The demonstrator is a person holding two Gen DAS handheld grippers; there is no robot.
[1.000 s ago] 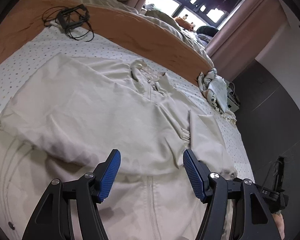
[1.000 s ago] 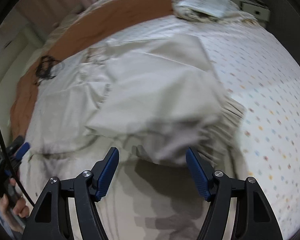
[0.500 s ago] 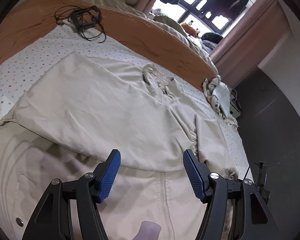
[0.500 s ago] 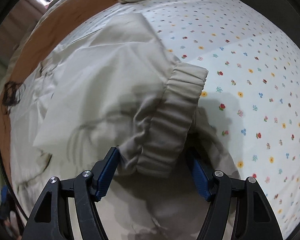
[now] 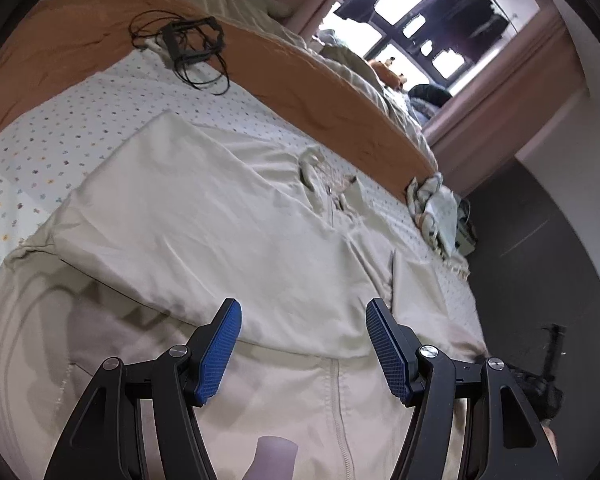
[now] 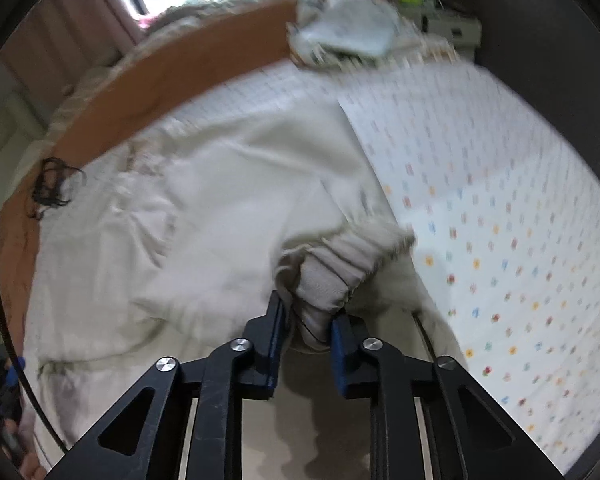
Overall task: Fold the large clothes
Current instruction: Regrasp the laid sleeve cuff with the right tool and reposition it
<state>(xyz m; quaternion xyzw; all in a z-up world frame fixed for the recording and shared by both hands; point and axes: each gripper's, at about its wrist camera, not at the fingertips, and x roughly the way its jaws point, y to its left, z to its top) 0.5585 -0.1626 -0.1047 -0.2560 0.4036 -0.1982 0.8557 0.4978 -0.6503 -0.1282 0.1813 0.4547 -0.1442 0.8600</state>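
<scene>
Your R gripper [image 6: 306,324] is closing w/ the ribbed cuff [image 6: 340,268] of the jacket [image 5: 228,240] bunched between its blue pads, fabric pinched there. Your L gripper [image 5: 302,348] hangs w/ jaws well apart, nothing between them, over the jacket's zip front. Jacket lies spread on the dotted sheet [image 6: 500,200], one sleeve folded across the chest. Black cables [image 5: 188,44] sit on the orange blanket [image 5: 80,40] at the sheet's far edge.

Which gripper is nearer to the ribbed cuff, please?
Right. The right gripper is closing on the cuff; the left gripper hangs open over the jacket body.
</scene>
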